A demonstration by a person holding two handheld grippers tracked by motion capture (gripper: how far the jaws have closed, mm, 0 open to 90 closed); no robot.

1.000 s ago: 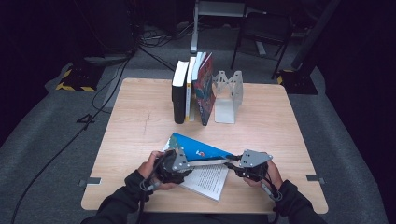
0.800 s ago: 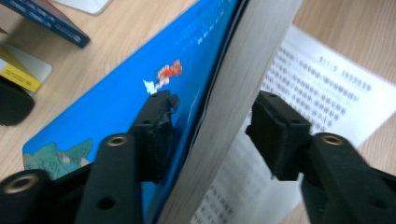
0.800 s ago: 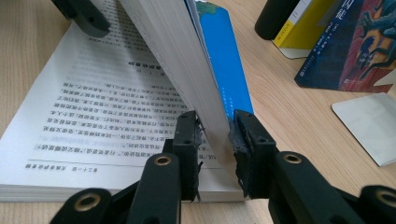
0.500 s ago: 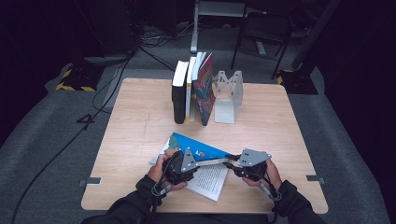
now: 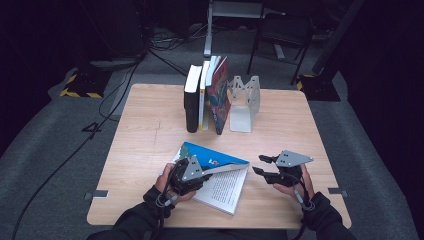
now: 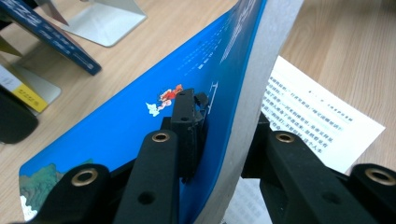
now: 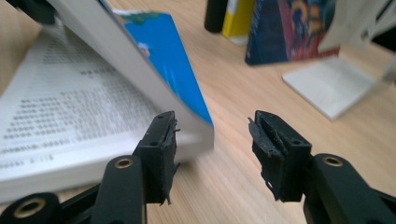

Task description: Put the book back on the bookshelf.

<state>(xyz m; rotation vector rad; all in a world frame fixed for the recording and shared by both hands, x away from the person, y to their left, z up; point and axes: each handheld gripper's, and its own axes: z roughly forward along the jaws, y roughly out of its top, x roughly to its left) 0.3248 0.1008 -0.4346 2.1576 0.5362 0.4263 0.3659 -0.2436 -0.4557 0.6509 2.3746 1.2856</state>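
1. Left gripper [image 5: 192, 172]: the jaws have just been closing and are now clamped on the lifted front section of the blue-covered paperback book [image 5: 215, 159]. In the left gripper view one pad [image 6: 189, 122] is pressed on the blue cover and the other jaw is set behind the grey page block.

2. Right gripper [image 5: 261, 165]: the jaws have just been opening and stand apart with nothing between them. In the right gripper view the free corner of the book [image 7: 198, 114] is seen just ahead of the inner jaw, untouched.

3. Book position: the lifted section is held at a slant above the open text page [image 5: 225, 187], which lies flat on the wooden table [image 5: 150, 130] directly below the left gripper.

4. Risk, slippage: the section is gripped near one edge only. If the clamp is loosened, the section is expected to drop shut on the page.

5. Risk, creasing: the far end is unsupported. If the left gripper is raised or twisted further, the cover may be bent or the spine strained.

6. Risk, sliding: the lower half is not pinned, so the whole book may be dragged across the table.

7. Risk, collision: the row of upright books [image 5: 207, 95] and the metal bookend [image 5: 244, 102] stand well beyond both grippers; contact is judged unlikely.
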